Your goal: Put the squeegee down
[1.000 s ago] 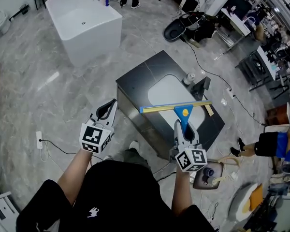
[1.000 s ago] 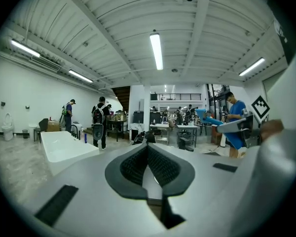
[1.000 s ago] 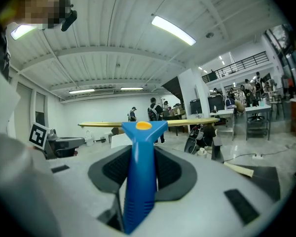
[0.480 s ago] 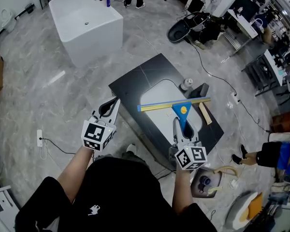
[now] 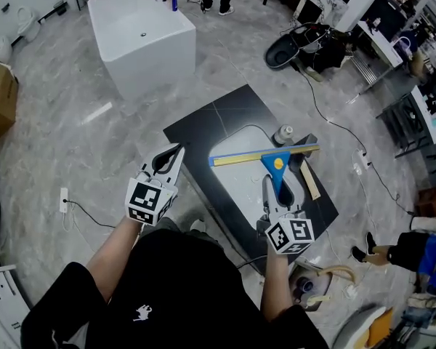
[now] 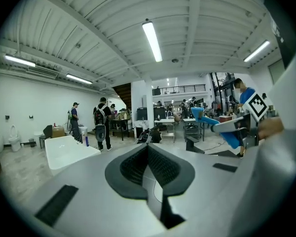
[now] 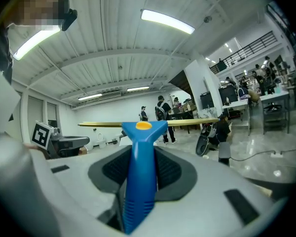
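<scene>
The squeegee (image 5: 276, 167) has a blue handle and a long yellow-and-blue blade. It is held level over the white basin (image 5: 240, 158) of a black counter (image 5: 225, 118). My right gripper (image 5: 274, 189) is shut on the handle, which runs up between the pads in the right gripper view as the squeegee (image 7: 140, 172) with the blade crosswise at the far end. My left gripper (image 5: 173, 155) hovers left of the counter's near corner, shut with nothing in it. In the left gripper view its pads (image 6: 133, 168) meet, and the squeegee (image 6: 222, 127) shows at the right.
A white freestanding tub (image 5: 142, 38) stands on the marble floor beyond the counter. On the counter's far side are a small bottle (image 5: 283, 134), a black box (image 5: 303, 142) and a wooden strip (image 5: 309, 179). Cables, a power strip (image 5: 64, 198) and a cardboard box (image 5: 0, 100) lie around.
Both grippers have moved across the room together with me, and the counter and tub have shifted in view. The squeegee stays in the right gripper, over the basin.
</scene>
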Motion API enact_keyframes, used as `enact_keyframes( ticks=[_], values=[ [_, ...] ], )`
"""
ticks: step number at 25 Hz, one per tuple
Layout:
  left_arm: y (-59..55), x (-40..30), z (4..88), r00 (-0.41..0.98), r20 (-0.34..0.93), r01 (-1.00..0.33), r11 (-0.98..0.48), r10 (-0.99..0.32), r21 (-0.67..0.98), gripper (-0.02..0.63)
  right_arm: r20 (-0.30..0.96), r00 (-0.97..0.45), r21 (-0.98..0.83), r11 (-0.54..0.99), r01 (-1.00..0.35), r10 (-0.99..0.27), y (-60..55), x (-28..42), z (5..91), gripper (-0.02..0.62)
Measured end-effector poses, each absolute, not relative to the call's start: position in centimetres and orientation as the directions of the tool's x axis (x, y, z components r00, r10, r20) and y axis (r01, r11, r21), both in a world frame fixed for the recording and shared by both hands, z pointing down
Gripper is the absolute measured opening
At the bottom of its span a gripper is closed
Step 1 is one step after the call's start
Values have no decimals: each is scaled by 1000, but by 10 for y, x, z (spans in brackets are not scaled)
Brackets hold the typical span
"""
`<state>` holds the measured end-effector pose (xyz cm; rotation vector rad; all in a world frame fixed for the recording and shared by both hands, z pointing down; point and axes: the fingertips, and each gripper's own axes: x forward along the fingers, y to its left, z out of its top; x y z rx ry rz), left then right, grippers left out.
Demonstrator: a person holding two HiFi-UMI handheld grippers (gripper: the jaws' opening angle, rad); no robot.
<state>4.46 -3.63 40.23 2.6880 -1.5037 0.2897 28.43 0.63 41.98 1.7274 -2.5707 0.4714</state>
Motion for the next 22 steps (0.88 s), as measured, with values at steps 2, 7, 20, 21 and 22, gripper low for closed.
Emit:
enact_keyframes(
  ticks=[2, 7, 20, 21, 22],
  values=[
    [-40, 41, 401, 493, 188, -858, -510, -849, -54, 5, 171, -396, -248, 350, -904, -902, 2, 285, 421, 130],
    [-47, 21, 402, 436, 193, -891, -452, -879, -42, 5, 185, -394, -265, 340, -902, -900, -7, 289, 433, 130],
    [-107, -4, 437, 438, 236, -893, -451, -868, 0, 5, 261, -398, -242, 339, -909, -879, -58, 261, 460, 130],
    [-115, -6, 439, 440, 236, -892, -452, -867, 2, 5, 262, -400, -238, 343, -909, -878, -64, 257, 461, 130],
    [-122, -7, 441, 442, 236, -891, -453, -866, 5, 5, 263, -404, -233, 349, -908, -876, -71, 253, 463, 130]
  ],
)
